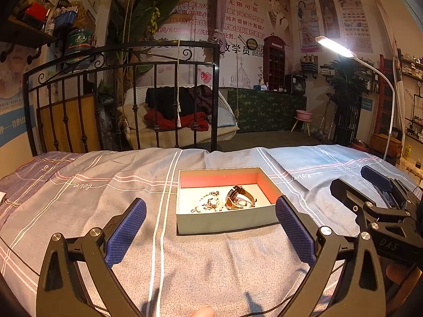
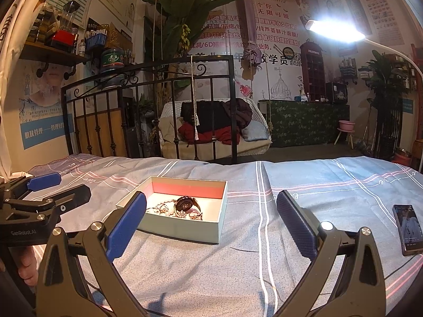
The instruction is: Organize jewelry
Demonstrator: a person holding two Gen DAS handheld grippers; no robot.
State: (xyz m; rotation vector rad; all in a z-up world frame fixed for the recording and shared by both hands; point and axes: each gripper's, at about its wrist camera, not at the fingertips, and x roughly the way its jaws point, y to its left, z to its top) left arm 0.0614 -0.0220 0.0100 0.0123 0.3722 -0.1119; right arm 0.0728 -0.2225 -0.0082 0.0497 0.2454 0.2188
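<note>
Jewelry, a tangled heap of chains and a dark round watch (image 1: 239, 196), sits in the shallow grey cardboard box (image 1: 224, 220) on the bed; left hand-held gripper (image 1: 210, 231) gapes empty. From the right, right hand-held gripper (image 2: 211, 225) likewise gapes empty; best approach one piece slowly from above.

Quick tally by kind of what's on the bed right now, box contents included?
Box: 1
Watch: 1
Phone: 1
Tangle of small jewelry in the box: 1 heap, separate pieces too small to count
Total: 4
</note>
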